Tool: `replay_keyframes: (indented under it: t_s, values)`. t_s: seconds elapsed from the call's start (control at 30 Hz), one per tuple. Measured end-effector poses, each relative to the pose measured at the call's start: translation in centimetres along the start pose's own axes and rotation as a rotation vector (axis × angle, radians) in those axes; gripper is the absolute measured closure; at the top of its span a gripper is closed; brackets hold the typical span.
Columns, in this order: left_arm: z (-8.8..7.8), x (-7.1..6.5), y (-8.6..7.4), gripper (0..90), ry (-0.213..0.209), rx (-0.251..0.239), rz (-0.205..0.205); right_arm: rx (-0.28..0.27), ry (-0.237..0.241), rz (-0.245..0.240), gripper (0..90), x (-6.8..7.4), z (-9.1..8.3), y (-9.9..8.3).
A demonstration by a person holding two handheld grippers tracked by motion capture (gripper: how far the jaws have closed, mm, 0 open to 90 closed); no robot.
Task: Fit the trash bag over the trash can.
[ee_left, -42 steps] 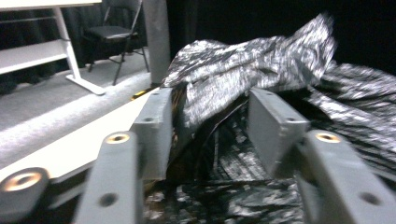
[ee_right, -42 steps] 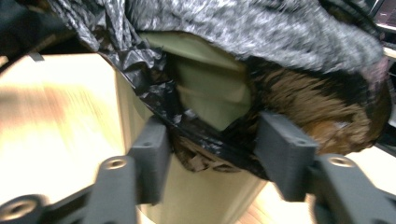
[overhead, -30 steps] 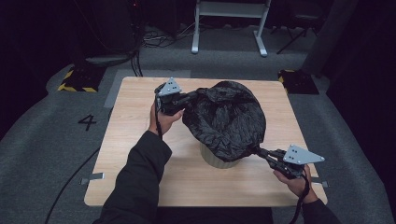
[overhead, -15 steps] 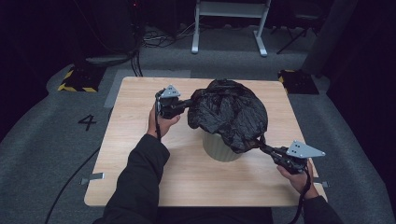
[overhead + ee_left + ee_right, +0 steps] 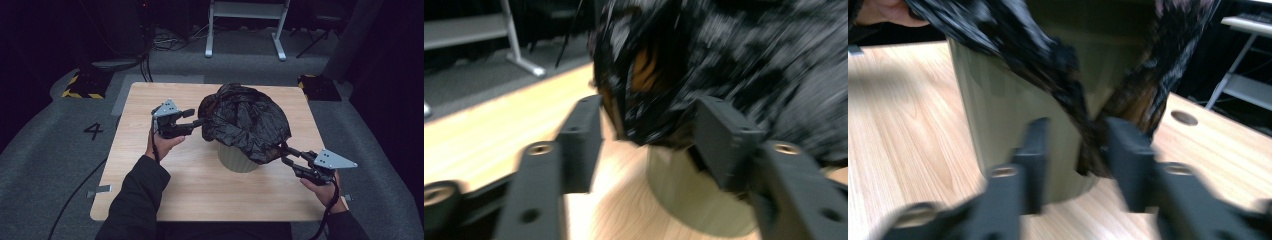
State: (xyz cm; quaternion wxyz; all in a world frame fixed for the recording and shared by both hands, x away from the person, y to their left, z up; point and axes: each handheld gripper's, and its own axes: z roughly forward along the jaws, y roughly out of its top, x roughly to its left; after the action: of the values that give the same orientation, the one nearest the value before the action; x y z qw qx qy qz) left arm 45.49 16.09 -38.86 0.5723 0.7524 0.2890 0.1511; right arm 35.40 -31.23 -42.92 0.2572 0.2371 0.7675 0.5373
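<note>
Wooden table [image 5: 150, 150], metal stand [image 5: 247, 25]

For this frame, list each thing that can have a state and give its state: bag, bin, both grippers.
black plastic bag: crumpled, draped over the top of the bin, not pulled down its sides.
bin: upright on the table, lower wall bare.
left gripper: jaws have just been opening, apart, at the bag's edge.
right gripper: jaws have just been opening, apart, a fold of bag between them.
</note>
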Motion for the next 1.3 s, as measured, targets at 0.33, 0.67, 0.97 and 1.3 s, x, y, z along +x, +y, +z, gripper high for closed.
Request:
replay_keyframes:
  t_s: [0.33, 0.67, 0.97, 1.3]
  values:
    - [-1.7, 0.0, 3.2, 19.2, 0.007, -0.110, -0.013, -0.104, -0.036, -0.014, 23.9, 1.6, -1.2, 2.7]
    - [3.5, 0.6, 4.5, 46.6, 0.027, -0.017, -0.046, -0.126, 0.011, -0.088, 33.1, 4.2, -0.2, 4.8]
    - [6.4, 1.0, 2.5, 81.1, -0.011, 0.078, 0.001, -0.031, 0.063, -0.173, 88.7, 5.0, 1.4, 4.0]
    - [6.6, 1.0, 0.2, 89.9, -0.004, 0.191, 0.035, 0.023, 0.098, -0.141, 90.0, 3.4, 1.7, 2.1]
